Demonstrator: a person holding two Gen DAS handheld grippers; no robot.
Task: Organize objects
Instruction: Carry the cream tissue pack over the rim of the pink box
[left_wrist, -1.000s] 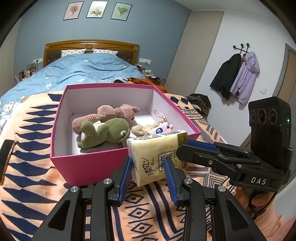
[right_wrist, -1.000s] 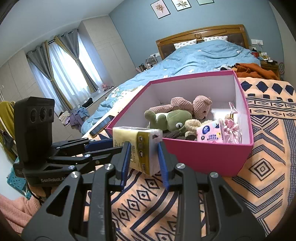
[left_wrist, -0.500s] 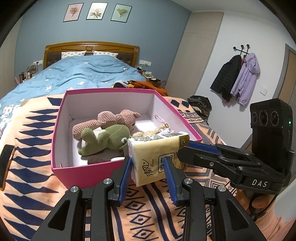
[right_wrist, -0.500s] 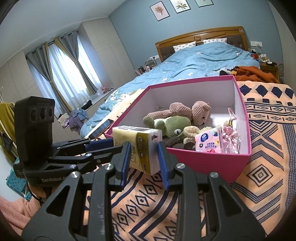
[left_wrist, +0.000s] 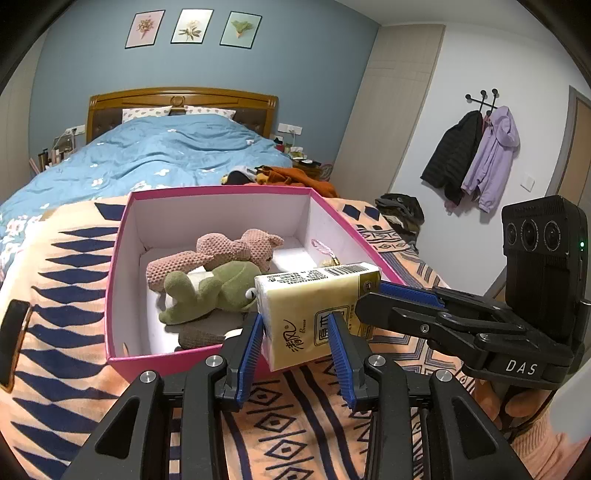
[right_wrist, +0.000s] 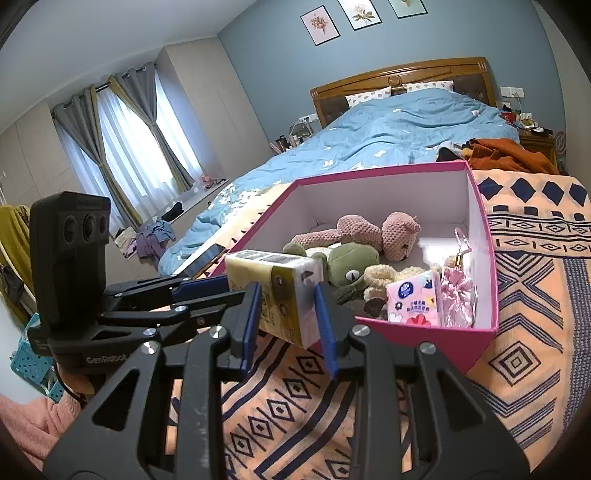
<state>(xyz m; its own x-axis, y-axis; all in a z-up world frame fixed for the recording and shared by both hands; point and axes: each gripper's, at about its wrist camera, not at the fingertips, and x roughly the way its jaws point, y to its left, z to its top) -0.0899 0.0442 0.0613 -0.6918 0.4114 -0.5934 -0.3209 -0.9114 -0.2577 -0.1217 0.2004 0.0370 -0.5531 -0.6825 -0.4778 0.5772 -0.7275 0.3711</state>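
Bedroom, patterned blanket (left_wrist: 314, 417) under pink box (left_wrist: 122, 258) of plush toys (left_wrist: 214, 273), left gripper (left_wrist: 295, 336) and right gripper (right_wrist: 288, 306) both clenched on yellow tissue pack (left_wrist: 314, 302) at box's near edge

Ahead of the grippers, the blue duvet (left_wrist: 159, 155) covers the bed up to its wooden headboard (left_wrist: 183, 98), beneath three flower prints (left_wrist: 192, 26). Off to the right, a black coat (left_wrist: 452, 158) and a lilac hoodie (left_wrist: 491, 158) hang on wall hooks. Off to the left, grey curtains (right_wrist: 122, 147) frame a bright window.
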